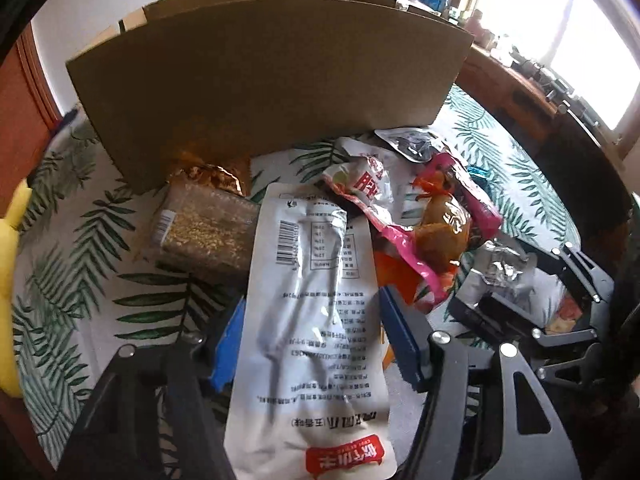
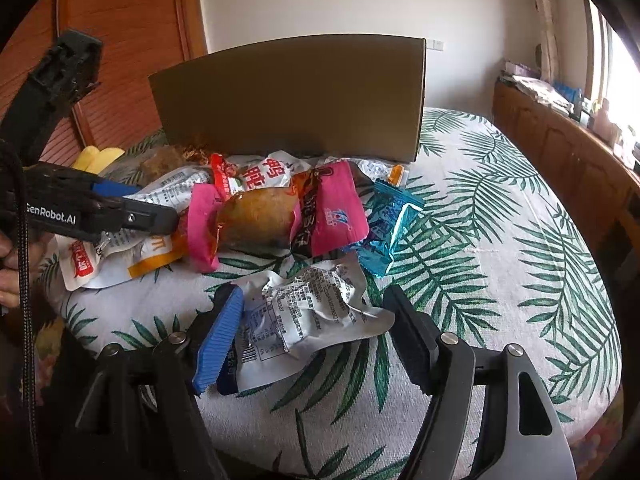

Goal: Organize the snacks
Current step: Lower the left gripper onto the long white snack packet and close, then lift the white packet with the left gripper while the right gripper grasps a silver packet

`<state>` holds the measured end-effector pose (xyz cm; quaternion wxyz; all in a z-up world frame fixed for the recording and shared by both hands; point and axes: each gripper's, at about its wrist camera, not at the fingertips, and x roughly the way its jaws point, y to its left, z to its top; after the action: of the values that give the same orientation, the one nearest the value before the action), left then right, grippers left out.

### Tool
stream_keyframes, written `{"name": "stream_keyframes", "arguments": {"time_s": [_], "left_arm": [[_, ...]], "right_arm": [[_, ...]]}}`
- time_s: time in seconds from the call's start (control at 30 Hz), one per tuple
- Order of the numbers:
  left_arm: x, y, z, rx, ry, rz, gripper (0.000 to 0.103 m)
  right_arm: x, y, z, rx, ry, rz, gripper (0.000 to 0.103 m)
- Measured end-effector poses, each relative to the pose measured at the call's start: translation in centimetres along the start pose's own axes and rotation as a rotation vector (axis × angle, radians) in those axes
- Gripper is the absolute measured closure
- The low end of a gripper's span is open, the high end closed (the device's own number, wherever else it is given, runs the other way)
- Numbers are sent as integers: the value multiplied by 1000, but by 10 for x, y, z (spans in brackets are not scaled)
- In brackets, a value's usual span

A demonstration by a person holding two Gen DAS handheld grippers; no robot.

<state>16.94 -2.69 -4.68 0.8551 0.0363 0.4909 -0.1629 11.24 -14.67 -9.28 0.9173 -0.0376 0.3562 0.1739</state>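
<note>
A pile of snack packets lies on a leaf-print cloth in front of a cardboard box (image 1: 272,80), which also shows in the right wrist view (image 2: 292,100). My left gripper (image 1: 312,340) is open, its jaws on either side of a long white packet (image 1: 312,320) with a barcode. My right gripper (image 2: 312,336) is open around a crinkled silver packet (image 2: 308,312) lying on the cloth. A pink packet with a brown snack (image 2: 276,216) lies in the middle of the pile, also in the left wrist view (image 1: 444,220). The left gripper also shows at the left of the right wrist view (image 2: 132,204).
A clear bag of grains (image 1: 204,228) lies by the box. A blue foil packet (image 2: 388,224) lies right of the pink one. Yellow foam (image 1: 8,280) sits at the left edge. A wooden cabinet (image 2: 560,152) runs along the right, and the leaf-print cloth (image 2: 500,260) stretches toward it.
</note>
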Motion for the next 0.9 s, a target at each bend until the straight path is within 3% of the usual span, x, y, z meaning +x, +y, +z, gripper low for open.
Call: {"name": "stream_keyframes", "arguments": {"time_s": [0.27,0.37,0.53,0.9], "left_arm": [[-11,0,-10,13,-49,12,42],[-19,6,-11,-1,-70,-1,42],[-34,18,-14,-27,-110,-5,42],[-42,14,-17,-30,-132,-27,41]], "right_arm": [[-4,-1,-2,-7,-12,22,36],[-11,-6,-3,10,-26,37,44],[-24,-20,-1,70,-52,90,78],[-36,-21,2,81,-72,128,86]]}}
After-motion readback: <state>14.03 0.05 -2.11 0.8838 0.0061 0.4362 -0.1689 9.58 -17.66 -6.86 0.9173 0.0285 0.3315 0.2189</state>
